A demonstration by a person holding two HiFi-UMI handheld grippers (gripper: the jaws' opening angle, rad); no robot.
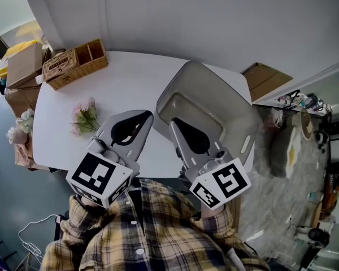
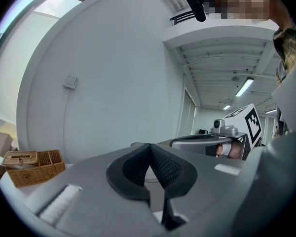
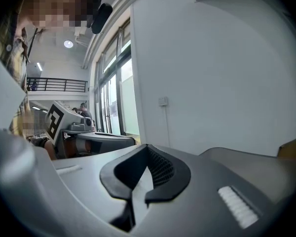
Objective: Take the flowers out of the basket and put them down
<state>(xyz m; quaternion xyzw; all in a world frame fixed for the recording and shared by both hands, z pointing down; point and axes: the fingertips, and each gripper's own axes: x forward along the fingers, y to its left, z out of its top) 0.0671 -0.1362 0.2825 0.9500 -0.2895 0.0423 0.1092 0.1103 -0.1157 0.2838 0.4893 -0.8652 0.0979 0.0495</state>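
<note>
So the small bunch of pale pink flowers with green stems point(image 1: 85, 117) is lying flat on the white rounded table point(image 1: 141, 78), out of the basket, near the table's left edge in the head view. The woven wicker basket with open compartments point(image 1: 74, 64) sits at the far left corner of the table, well apart from the flowers, and from here I can't tell if anything's in it. The left gripper view also catches it off to the left against the white wall.

The left gripper point(image 1: 147, 115) is held over the near side of the table, just right of the flowers but not touching them. Its jaws are closed tip to tip with nothing between them, which is clear in its own view. The right gripper point(image 1: 173, 123) is right beside it, over the seat of a grey moulded plastic chair point(image 1: 214, 89) that's pushed up against the table's right side. Its jaws are pressed together too and are empty. Both point roughly level, away from the person.

The person's yellow and brown plaid shirt point(image 1: 152, 230) fills the bottom of the head view, and there's a brown cardboard box point(image 1: 24, 64) off the table's left end
</note>
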